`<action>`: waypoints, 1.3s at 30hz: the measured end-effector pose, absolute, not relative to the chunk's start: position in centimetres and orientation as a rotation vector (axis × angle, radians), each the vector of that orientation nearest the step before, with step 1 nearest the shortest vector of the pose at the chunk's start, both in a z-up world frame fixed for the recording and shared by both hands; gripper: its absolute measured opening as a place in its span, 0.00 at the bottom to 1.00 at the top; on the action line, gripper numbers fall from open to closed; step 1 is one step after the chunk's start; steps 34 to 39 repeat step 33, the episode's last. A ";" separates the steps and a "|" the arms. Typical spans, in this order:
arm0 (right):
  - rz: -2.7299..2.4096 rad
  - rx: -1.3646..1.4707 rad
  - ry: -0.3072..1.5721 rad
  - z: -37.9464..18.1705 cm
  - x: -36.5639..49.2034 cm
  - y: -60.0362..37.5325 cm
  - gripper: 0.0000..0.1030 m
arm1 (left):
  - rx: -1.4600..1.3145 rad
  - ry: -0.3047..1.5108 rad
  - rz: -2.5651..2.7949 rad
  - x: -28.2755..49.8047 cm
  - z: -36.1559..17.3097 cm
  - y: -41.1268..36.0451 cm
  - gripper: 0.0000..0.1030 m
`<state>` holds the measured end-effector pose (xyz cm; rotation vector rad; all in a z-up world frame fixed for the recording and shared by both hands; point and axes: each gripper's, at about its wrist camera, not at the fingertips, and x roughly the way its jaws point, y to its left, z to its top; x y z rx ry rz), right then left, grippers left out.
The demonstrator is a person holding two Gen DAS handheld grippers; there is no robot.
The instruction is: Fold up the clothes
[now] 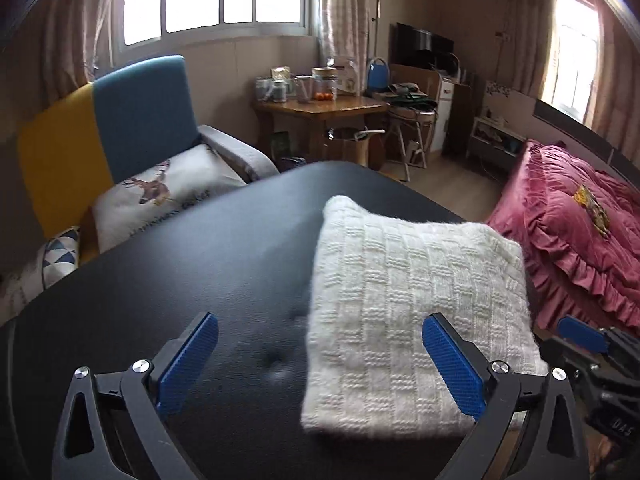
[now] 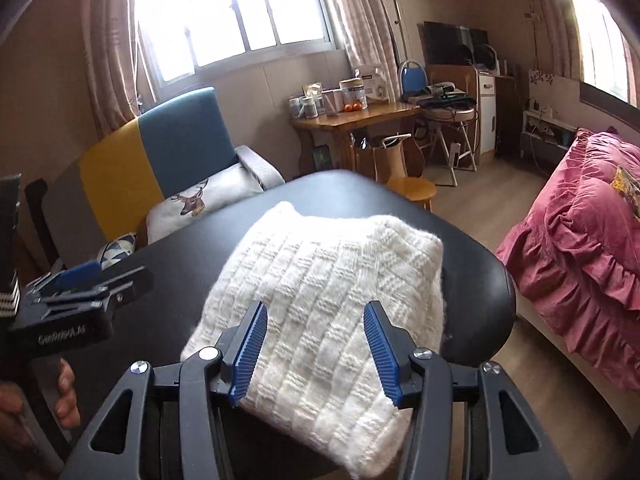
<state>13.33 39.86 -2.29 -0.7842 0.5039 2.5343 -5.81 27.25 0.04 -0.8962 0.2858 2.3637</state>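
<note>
A white knitted sweater (image 2: 320,312) is seen folded into a thick square on the right part of the black padded table (image 1: 200,272), well back from the near edge (the fold looks finished, judged from its tidy shape). Both tools are held above it with nothing between their pads — the left gripper (image 1: 320,364) spread wide, the right gripper (image 2: 316,352) half spread — presumably so the bundle is left undisturbed.

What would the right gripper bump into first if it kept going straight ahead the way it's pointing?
Most likely the folded white sweater. The right gripper points down at it with jaws open and nothing held, and the sweater lies on the black table right in its line. How far above it the gripper is, I cannot tell.
</note>
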 end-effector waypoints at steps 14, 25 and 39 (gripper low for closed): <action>2.580 -0.878 0.519 -2.8 8.7 36.5 0.50 | -0.847 0.106 2.430 -2.3 4.5 20.4 1.00; 2.571 -0.977 0.541 -5.6 8.8 36.4 0.50 | -0.711 0.276 2.475 -0.5 5.7 21.3 1.00; 2.536 -0.989 0.567 -6.7 9.4 37.4 0.50 | -0.698 0.261 2.432 0.1 5.5 21.9 1.00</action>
